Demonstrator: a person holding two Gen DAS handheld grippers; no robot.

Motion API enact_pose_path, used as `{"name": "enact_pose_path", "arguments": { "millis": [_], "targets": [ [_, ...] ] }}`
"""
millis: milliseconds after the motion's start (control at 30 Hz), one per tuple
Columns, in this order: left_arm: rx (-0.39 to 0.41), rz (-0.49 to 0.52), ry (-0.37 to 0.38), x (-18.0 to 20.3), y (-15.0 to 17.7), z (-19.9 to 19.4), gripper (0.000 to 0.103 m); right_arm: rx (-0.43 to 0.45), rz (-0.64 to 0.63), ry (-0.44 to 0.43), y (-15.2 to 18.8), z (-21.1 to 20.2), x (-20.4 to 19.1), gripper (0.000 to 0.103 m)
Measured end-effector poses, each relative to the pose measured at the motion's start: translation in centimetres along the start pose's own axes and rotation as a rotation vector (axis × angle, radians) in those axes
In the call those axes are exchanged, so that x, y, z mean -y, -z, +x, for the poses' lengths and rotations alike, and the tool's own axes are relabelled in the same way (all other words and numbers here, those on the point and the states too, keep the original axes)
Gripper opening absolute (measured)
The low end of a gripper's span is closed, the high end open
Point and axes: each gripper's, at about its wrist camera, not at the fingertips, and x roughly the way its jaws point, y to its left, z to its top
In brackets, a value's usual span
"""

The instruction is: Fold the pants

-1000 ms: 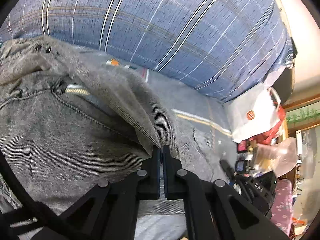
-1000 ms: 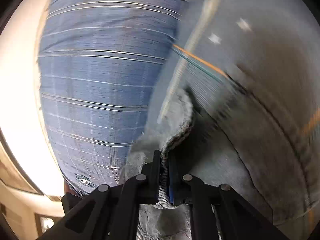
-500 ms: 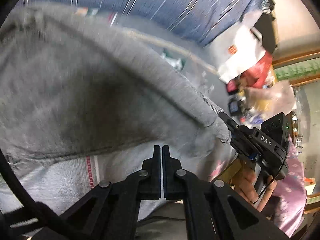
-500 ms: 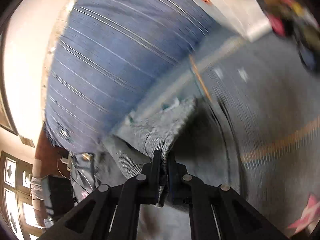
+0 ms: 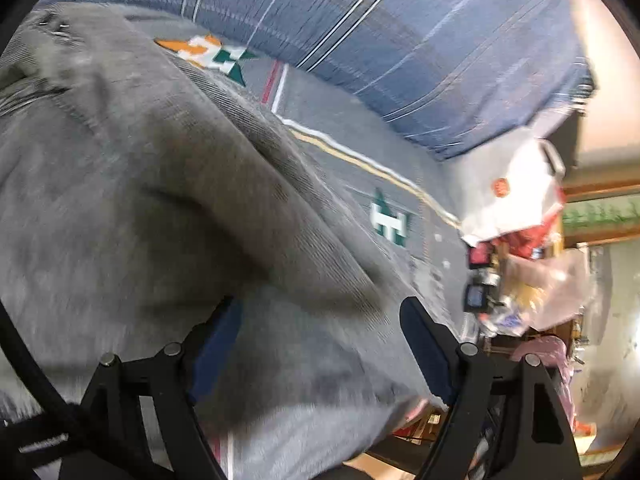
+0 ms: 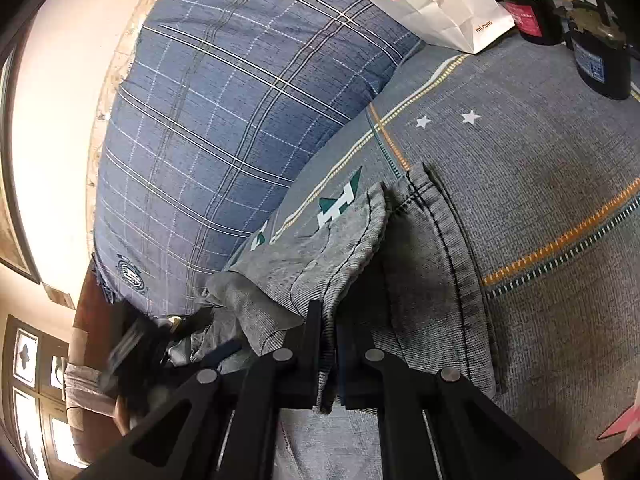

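Now the left hand-held gripper (image 5: 320, 344) has just been opening over the grey pants (image 6: 424, 264) on the bed (image 6: 540, 152), gripping nothing; the right hand-held gripper (image 6: 328, 356) pinches a hem. Tugging could undo the fold.

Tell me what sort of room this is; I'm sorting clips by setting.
Probably a bedroom at home: grey pants lie on a patterned bedspread beside a big blue plaid pillow, with a cluttered shelf or table next to it.

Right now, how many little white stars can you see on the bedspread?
2, side by side on the grey bedspread near the white paper bag: one star, another. The jeans may hide more.
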Motion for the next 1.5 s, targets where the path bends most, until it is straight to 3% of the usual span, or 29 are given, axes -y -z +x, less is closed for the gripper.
{"name": "enact_pose_path", "arguments": {
  "millis": [33, 67, 200, 400, 467, 533, 600, 633, 733, 833, 1100, 1233, 1333, 1433, 1500],
  "targets": [
    [0.002, -0.034, -0.031, -0.4, -0.6, 0.4, 0.027, 0.0, -0.002, -0.005, -0.1, -0.1, 0.1, 0.007],
    [-0.007, -0.051, -0.044, -0.7, -1.1, 0.7, 0.001, -0.001, 0.001, -0.006, -0.2, 0.1, 0.0, 0.007],
    [0.048, -0.075, -0.006, -0.9, -0.7, -1.5, 0.002, -0.029, 0.028, -0.035, -1.1, 1.2, 0.9, 0.007],
    [0.184, -0.019, 0.113, 3.8, 0.6, -8.0, 0.001, -0.023, 0.08, -0.168, -5.5, 0.7, 0.5, 0.007],
    [0.217, 0.032, 0.144, 4.5, 2.6, -9.5, 0.001, 0.021, 0.025, -0.156, -6.1, -1.2, -1.0, 0.007],
    [0.234, 0.078, 0.125, 4.5, 4.8, -9.0, 0.002, 0.052, -0.037, -0.122, -5.6, -2.9, -2.0, 0.007],
    [0.159, 0.073, 0.073, 2.9, 6.7, -6.2, 0.001, 0.039, -0.084, -0.03, -3.9, -3.4, -1.7, 0.007],
    [0.084, 0.047, 0.053, 1.3, 7.6, -3.4, 0.001, 0.023, -0.078, 0.008, -3.3, -3.1, -1.0, 0.007],
    [-0.015, -0.027, 0.041, -1.6, 8.9, 0.6, 0.001, -0.041, -0.003, 0.123, -1.3, -1.3, 3.5, 0.007],
    [-0.022, -0.01, 0.043, -2.3, 9.5, 1.2, 0.002, -0.07, 0.066, 0.12, 0.2, -0.9, 6.4, 0.007],
    [-0.007, 0.124, -0.027, -0.6, 9.2, 1.8, 0.003, -0.024, 0.009, 0.193, 0.3, -1.0, 5.2, 0.007],
    [0.006, 0.296, -0.086, 0.2, 10.0, 2.0, 0.013, 0.016, -0.051, 0.362, 0.3, -1.1, 3.9, 0.013],
    [0.038, 0.355, -0.067, 0.3, 10.9, -0.6, 0.061, 0.068, -0.106, 0.478, 1.0, -1.8, 2.6, 0.013],
    [0.133, 0.434, -0.068, -0.1, 12.0, -5.0, 0.064, 0.199, -0.157, 0.522, 2.2, -4.8, -0.7, 0.013],
    [0.169, 0.443, -0.113, -0.8, 11.9, -6.9, 0.064, 0.268, -0.213, 0.479, 3.1, -6.3, -4.2, 0.014]
  ]
}}
